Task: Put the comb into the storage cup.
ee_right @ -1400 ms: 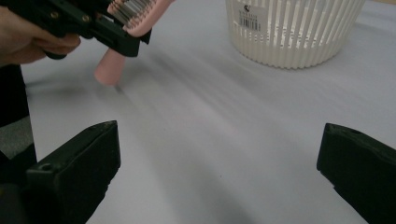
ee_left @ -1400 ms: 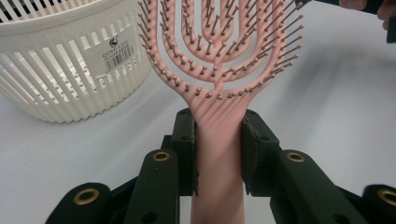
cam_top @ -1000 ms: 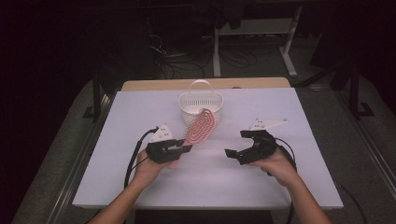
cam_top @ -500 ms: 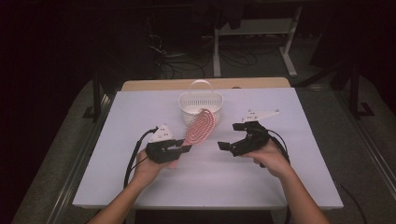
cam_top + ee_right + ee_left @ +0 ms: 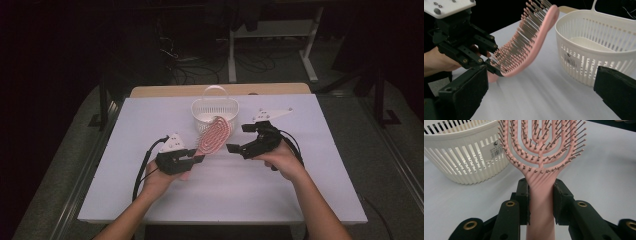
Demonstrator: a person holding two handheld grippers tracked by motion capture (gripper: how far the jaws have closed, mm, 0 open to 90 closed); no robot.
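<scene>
A: L gripper (image 5: pixel 197 159) status?
B: Clamped on pink hairbrush (image 5: pixel 213 136) at the handle neck, both pads pressed to it. Brush was raised off the table (image 5: pixel 300 190), head tilted up toward the basket.
A: R gripper (image 5: pixel 240 137)?
B: Jaws spread wide, nothing between them, just beside the brush head.
A: Farther back?
B: White slatted basket (image 5: pixel 201 109), just behind the brush, standing on the table.

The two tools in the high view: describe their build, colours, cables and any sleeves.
Both are black, angular, jointed frames. The left tool carries a pale three-cornered plate on top and trails a looping black cable; brass-coloured rivets and flat black pads show on it in the left gripper view. The right tool has the same plate and a black cable. Both forearms are bare, no sleeves.
</scene>
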